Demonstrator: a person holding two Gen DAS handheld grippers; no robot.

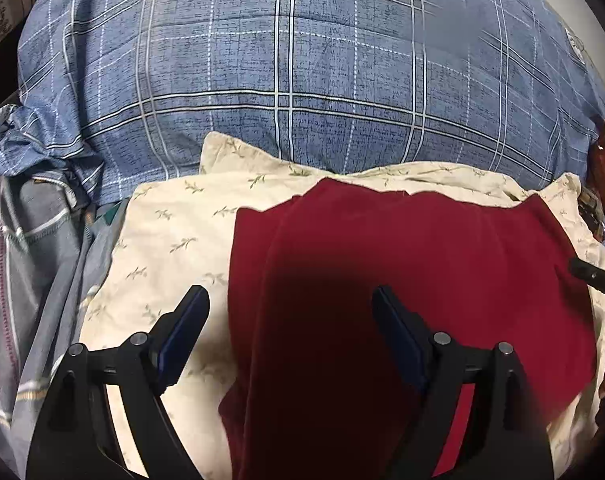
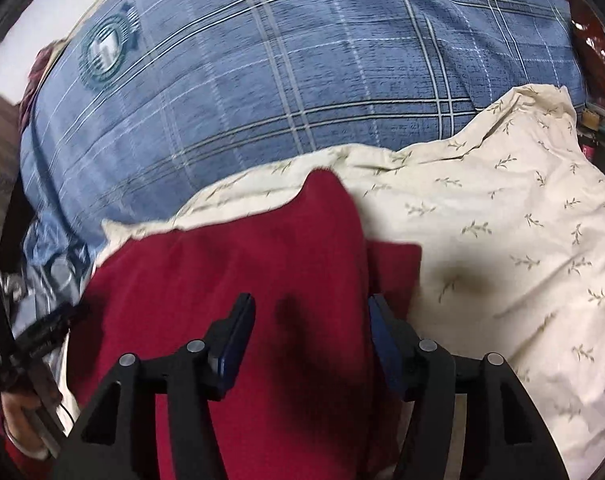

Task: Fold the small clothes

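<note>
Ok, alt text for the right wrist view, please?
A dark red cloth lies on a cream leaf-print sheet, with the right tool open above it. A blue plaid pillow sits behind.

Small garment (image 1: 382,248) on sheet (image 1: 170,232), pillow (image 1: 282,60) behind

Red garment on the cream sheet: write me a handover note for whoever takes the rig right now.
Left gripper: open, over the red garment's left edge, gripping nothing.
Right gripper: open, astride a raised fold near the garment's right edge; pads not pressing.
Garment lies on the cream leaf-print sheet, in front of the blue plaid pillow.
Done: apparently one fold along the right side; hard to confirm.
Left: remaining folds, smoothing, setting aside.
</note>
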